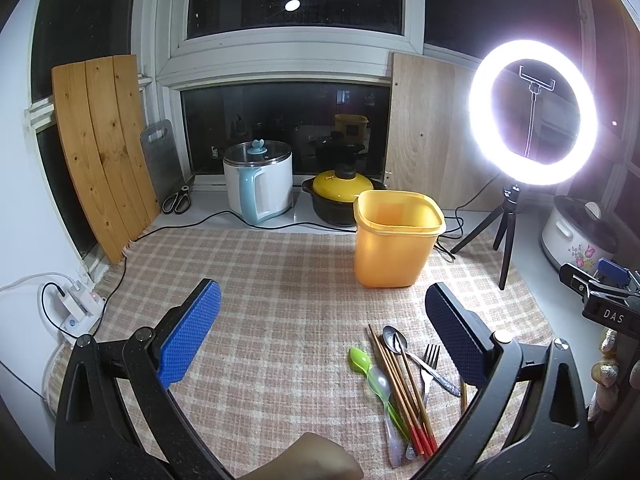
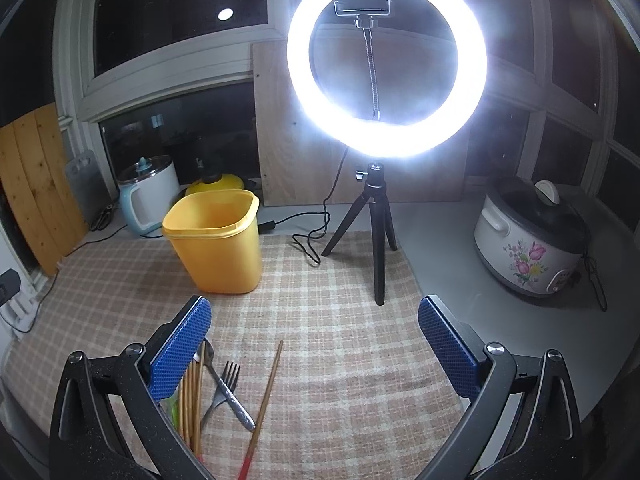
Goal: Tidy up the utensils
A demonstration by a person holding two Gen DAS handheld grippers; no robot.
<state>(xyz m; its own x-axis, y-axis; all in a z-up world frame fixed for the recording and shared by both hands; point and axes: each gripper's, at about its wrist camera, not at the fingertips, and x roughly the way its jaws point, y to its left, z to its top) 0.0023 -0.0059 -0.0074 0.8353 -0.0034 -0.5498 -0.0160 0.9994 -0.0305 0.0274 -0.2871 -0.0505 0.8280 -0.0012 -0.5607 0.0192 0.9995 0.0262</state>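
An orange plastic bin [image 1: 396, 238] stands on the checked cloth; it also shows in the right wrist view [image 2: 218, 240]. A pile of utensils lies in front of it: a green spoon [image 1: 362, 360], a clear spoon [image 1: 384, 396], several wooden chopsticks [image 1: 400, 388], a metal spoon [image 1: 394, 338] and a fork [image 1: 430, 360]. In the right wrist view I see the fork [image 2: 224, 388], the chopsticks [image 2: 192, 400] and one separate chopstick [image 2: 266, 396]. My left gripper [image 1: 320, 308] is open and empty, above the cloth left of the pile. My right gripper [image 2: 314, 324] is open and empty, over the pile's right side.
A lit ring light on a tripod [image 2: 378, 240] stands right of the bin, its cable [image 2: 308, 240] trailing on the cloth. A flowered rice cooker [image 2: 528, 240] sits far right. A white kettle [image 1: 260, 184], a yellow-lidded pot [image 1: 340, 196], scissors [image 1: 178, 200] and wooden boards [image 1: 104, 152] line the window.
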